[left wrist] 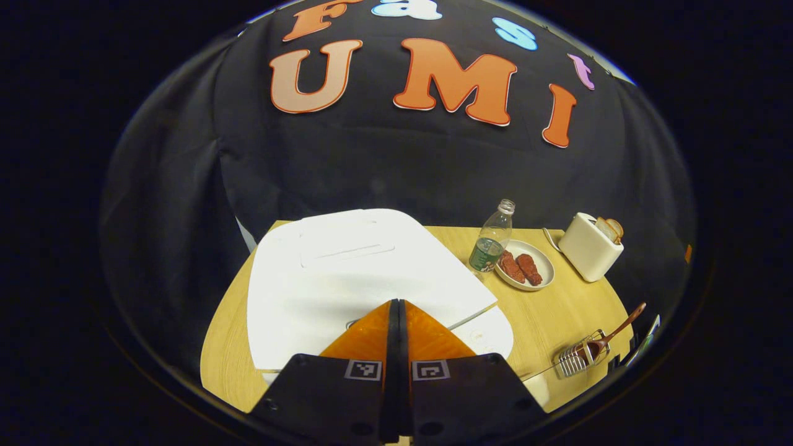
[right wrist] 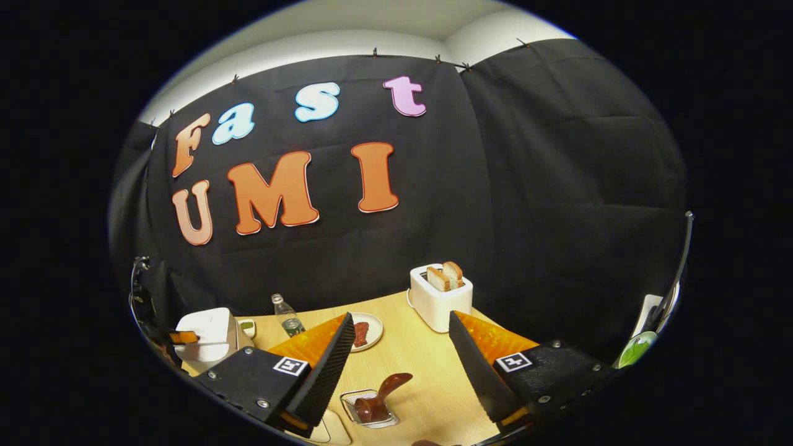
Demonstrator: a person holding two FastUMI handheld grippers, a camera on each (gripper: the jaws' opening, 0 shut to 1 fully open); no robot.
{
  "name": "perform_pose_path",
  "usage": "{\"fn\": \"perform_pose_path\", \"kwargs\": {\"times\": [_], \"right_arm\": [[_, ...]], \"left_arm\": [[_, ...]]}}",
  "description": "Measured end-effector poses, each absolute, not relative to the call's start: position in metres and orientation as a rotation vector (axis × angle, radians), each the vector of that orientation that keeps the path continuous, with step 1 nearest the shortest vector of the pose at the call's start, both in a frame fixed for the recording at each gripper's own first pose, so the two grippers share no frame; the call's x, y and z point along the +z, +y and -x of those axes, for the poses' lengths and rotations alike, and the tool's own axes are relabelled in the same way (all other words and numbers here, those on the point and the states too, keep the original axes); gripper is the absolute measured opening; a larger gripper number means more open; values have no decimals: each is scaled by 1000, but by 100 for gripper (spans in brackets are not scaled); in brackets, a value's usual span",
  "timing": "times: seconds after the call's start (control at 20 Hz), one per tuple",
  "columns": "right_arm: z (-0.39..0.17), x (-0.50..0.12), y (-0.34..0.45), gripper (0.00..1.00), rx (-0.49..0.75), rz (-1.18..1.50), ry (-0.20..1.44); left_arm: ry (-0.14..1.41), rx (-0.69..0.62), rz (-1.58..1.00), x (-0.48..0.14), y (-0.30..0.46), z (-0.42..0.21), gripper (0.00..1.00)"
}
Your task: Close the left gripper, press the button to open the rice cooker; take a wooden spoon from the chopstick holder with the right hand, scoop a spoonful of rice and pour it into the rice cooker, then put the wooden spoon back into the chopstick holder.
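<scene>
Left gripper had its two orange fingers pressed flat together with nothing between them, tips poised directly over the front edge of the white rice cooker — lid down, not yet sprung. The release button could not be picked out; it presumably lay under or just ahead of the fingertips, so the coming press should run straight along the gripper's own axis, forward and down. Right gripper stood wide apart and empty. Just below and between its fingers sat the wire chopstick holder with the wooden spoon in it — bowl down in the basket, handle leaning up and toward the right in the right gripper view. Judged the right gripper by far the nearer hand for the spoon; the left was well apart from it, with the holder off to its right near the table edge. Beyond: a clear bottle just beside a plate of reddish food, then a white toaster with bread standing in it, near the back of the wooden table.
</scene>
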State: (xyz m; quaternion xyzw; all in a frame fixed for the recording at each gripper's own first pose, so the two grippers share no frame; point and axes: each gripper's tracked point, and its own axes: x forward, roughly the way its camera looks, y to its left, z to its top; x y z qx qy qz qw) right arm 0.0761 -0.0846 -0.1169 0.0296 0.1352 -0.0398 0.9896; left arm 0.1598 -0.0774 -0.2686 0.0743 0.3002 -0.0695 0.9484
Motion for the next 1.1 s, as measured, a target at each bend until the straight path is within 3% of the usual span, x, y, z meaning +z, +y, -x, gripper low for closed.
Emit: {"fn": "perform_pose_path", "kwargs": {"times": [0.15, 0.4, 1.1], "right_arm": [[-78, -138, -88, 94, -70, -53, 303], [-83, -189, -82, 95, -39, -51, 382], [-99, -299, -70, 94, 51, -105, 599]], "left_arm": [[437, -128, -165, -192, -87, -165, 4], [287, -150, -114, -111, -95, -141, 4], [292, 90, -150, -99, -4, -66, 4]]}}
